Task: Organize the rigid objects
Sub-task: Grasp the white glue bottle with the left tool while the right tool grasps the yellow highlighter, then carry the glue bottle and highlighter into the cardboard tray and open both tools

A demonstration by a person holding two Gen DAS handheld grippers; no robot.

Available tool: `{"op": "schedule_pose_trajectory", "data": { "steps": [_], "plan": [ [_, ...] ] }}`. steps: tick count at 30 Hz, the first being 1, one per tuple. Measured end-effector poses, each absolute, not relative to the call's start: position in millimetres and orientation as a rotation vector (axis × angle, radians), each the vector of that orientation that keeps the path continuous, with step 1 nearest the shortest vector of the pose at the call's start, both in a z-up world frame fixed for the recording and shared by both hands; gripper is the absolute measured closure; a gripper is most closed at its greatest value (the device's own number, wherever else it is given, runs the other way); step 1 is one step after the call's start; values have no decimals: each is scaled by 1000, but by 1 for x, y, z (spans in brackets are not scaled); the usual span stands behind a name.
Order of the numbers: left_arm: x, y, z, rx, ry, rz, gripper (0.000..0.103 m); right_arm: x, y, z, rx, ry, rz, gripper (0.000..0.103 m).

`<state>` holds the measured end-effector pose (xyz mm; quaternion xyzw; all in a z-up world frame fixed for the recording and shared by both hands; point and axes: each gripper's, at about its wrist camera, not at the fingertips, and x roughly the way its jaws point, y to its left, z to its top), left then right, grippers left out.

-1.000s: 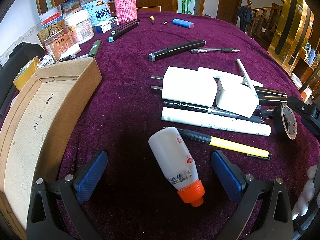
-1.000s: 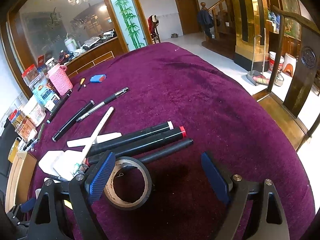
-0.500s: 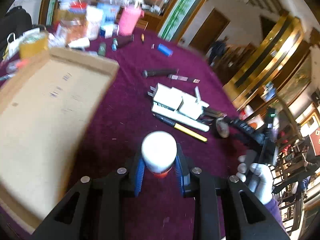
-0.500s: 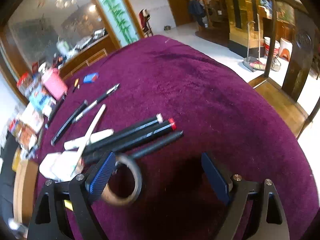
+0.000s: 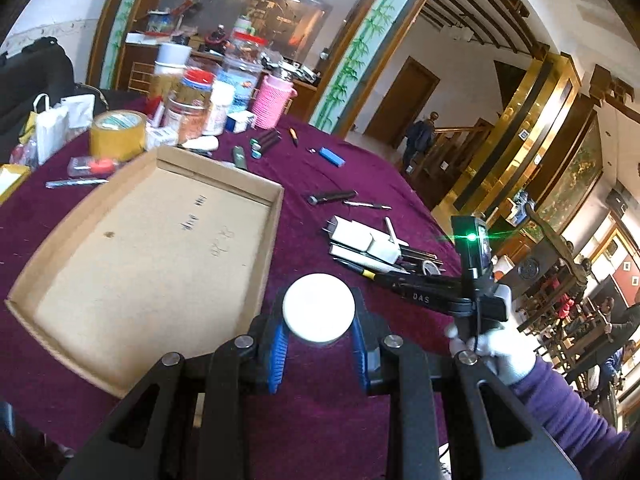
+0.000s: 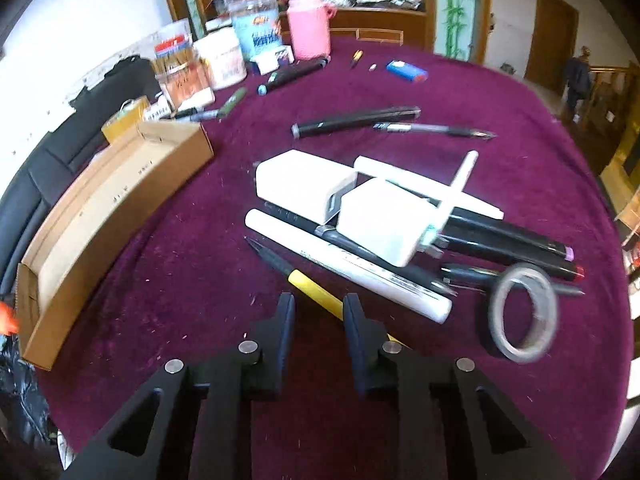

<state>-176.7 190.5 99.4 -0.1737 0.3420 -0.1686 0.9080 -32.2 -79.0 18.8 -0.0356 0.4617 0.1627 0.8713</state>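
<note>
The left hand-held gripper (image 5: 318, 344) is hovering above the purple-clothed bench (image 5: 320, 420), its blue-padded fingers (image 5: 276, 350) pinching a white bottle (image 5: 319, 307) from both sides. The bottle's round white base is facing the camera, so the rest of it is hidden. Just to the left of this grip a shallow open cardboard box (image 5: 152, 240) is lying on the bench.

To the right, in the left wrist view, a white-gloved hand (image 5: 494, 340) with a purple sleeve is gripping the handle of the right hand-held gripper (image 6: 318, 316), which is reaching toward a pile of pens and chargers.

In the right wrist view, that gripper is pointing down at the bench with its fingers drawn close together, a narrow gap between them. A yellow-and-black pen (image 6: 298, 276) is lying on the cloth and running into that gap; whether the fingers are touching it cannot be told. Beyond the pen a long white marker (image 6: 348, 266) is lying, then two white chargers (image 6: 340, 200) resting on black markers (image 6: 504, 240). A grey tape roll (image 6: 520, 316), blurred, is standing on edge to the right. The cardboard box is sitting well to the left.
</note>
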Motion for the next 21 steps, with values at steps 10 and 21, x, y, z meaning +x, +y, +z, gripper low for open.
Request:
{"op": "schedule_pose_trajectory", "data": {
  "steps": [10, 21],
  "plan": [
    [-178, 213, 93, -373, 729, -304, 77, -39, -45, 12, -234, 1013, 409, 77],
    [-174, 209, 89, -385, 740, -327, 77, -21, -74, 9, -187, 1040, 406, 64]
  ]
}}
